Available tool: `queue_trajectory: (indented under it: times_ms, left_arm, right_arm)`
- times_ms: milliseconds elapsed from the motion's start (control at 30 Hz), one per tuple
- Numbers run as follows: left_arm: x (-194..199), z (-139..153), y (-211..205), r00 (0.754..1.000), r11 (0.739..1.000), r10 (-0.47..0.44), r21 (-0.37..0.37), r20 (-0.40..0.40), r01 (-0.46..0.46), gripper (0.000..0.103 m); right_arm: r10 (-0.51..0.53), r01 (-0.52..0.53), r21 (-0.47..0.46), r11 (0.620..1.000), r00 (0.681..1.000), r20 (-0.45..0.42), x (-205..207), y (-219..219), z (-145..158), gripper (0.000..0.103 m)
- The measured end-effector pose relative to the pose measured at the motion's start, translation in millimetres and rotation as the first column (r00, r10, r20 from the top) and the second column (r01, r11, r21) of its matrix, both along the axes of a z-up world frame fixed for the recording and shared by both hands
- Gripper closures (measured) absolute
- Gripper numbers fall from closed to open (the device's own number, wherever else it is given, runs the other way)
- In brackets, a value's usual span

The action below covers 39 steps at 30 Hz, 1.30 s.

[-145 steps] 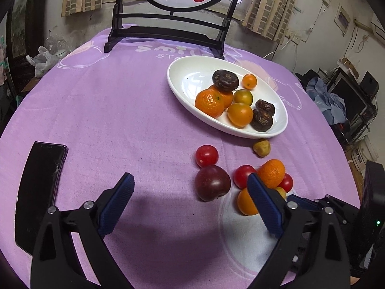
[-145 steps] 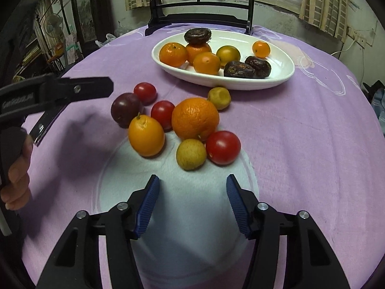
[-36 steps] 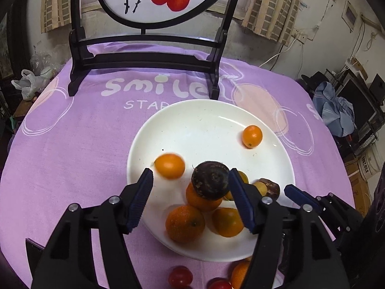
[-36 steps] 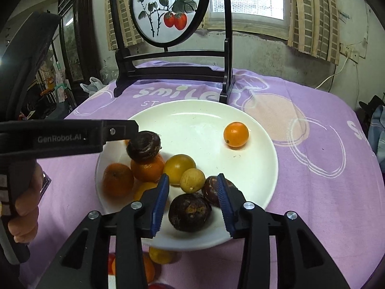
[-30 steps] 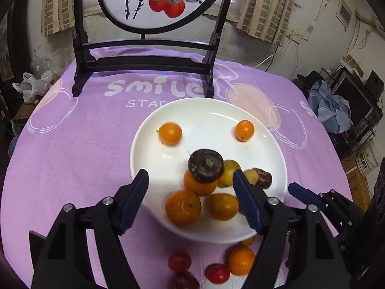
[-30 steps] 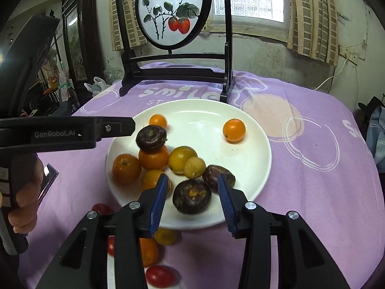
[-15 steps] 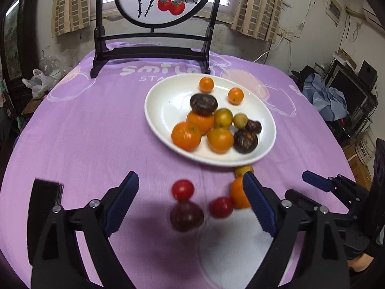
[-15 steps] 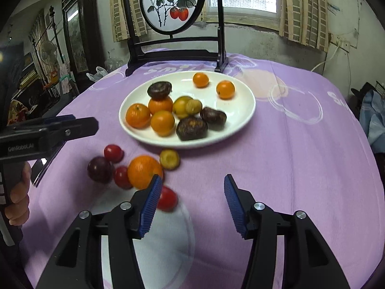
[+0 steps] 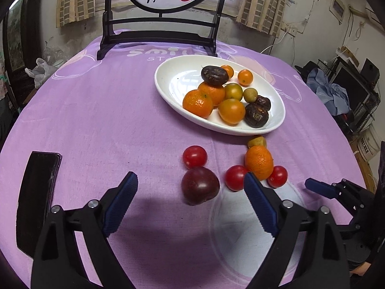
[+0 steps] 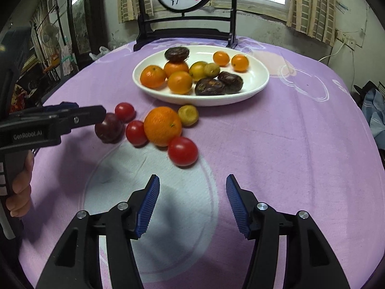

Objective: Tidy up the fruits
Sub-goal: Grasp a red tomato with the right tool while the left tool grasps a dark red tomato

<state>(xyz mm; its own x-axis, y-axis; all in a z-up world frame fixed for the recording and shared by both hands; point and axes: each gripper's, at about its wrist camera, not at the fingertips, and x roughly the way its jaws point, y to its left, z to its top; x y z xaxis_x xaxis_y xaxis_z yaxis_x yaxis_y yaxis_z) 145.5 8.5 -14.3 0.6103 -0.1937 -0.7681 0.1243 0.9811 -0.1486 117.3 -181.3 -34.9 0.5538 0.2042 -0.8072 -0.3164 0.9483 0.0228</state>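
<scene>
A white oval plate (image 9: 173, 89) (image 10: 257, 82) holds several oranges, small yellow fruits and dark wrinkled fruits. On the purple cloth in front of it lie a dark plum (image 9: 200, 185) (image 10: 108, 128), three red tomatoes (image 9: 195, 156) (image 10: 182, 151), an orange (image 9: 259, 161) (image 10: 162, 125) and a small yellow fruit (image 9: 257, 141) (image 10: 188, 115). My left gripper (image 9: 190, 204) stands wide open just short of the plum, nothing between its fingers. My right gripper (image 10: 192, 201) is open and empty, short of the nearest tomato.
A black phone (image 9: 36, 197) lies on the cloth at the left. A dark wooden stand with a round painted panel (image 9: 158, 36) (image 10: 185, 31) stands behind the plate. A hand (image 10: 20, 187) holds the left gripper's handle. Clutter surrounds the round table.
Both grippers have pulled back from over the plate and sunk toward the loose fruit on the cloth. Both sets of jaws have widened; a dark fruit and small orange now lie in the plate.
</scene>
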Motion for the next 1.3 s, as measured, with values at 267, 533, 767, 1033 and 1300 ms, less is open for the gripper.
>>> queue_trajectory:
  times_ms: [267,533,767,1033,1300]
  left_arm:
    - [-3,3,-1,1.000,1.000,-0.026,-0.004,0.000,0.026,0.016]
    - [1,-5,1,0.999,1.000,-0.022,-0.006,-0.039,0.022,0.016]
    - [0,-13,-8,0.997,0.998,-0.044,0.033,-0.057,0.045,0.015]
    - [1,-25,-19,0.996,0.994,-0.057,0.090,-0.066,0.063,0.016]
    - [11,-39,-21,0.996,0.988,-0.039,0.144,-0.079,0.050,0.037]
  right_arm:
    - [-0.006,0.005,-0.032,0.999,1.000,-0.023,23,15,-12,0.045]
    - [0.000,0.000,-0.035,0.999,1.000,-0.002,33,24,-10,0.072]
    - [-0.031,0.032,0.067,0.997,0.999,-0.017,19,2,-1,0.072]
    - [-0.046,0.047,0.096,0.994,0.999,-0.016,4,-12,1,0.071]
    - [-0.010,0.010,0.090,0.996,1.000,-0.005,0,-6,3,0.071]
